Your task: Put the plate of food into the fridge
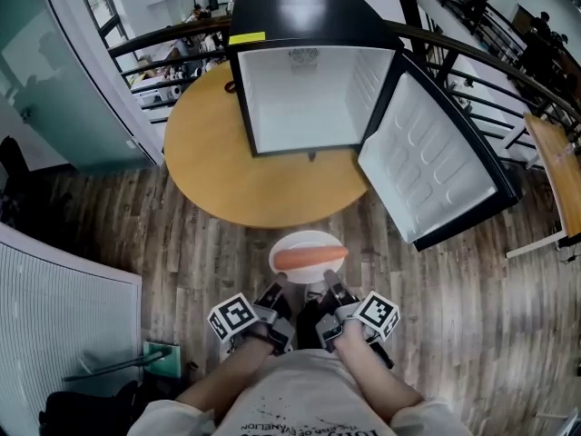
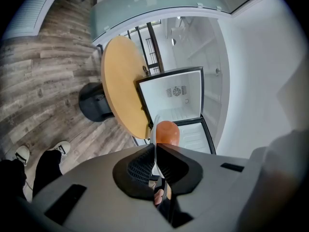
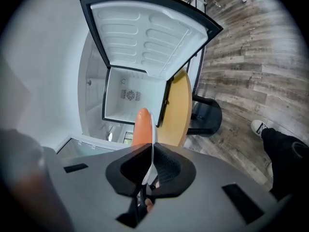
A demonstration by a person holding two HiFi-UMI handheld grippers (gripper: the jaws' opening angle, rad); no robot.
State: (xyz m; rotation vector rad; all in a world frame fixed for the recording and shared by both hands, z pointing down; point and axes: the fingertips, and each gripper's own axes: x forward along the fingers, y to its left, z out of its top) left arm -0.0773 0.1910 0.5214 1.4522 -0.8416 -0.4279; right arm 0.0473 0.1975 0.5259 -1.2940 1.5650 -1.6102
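Nothing can be read for certain. The yellow label (image 1: pixel 246 37) on the fridge (image 1: pixel 309 98), upper middle of the head view, is too small to read. The dark print on the person's shirt (image 1: pixel 304 422), at the bottom edge, is cut off.

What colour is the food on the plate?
Orange food on the plate; clearest in the head view.

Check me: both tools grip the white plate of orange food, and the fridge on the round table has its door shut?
The door is wrong: the head view shows the fridge door wide open. Otherwise yes: left tool and right tool both grip the plate, and the fridge stands on the round table.
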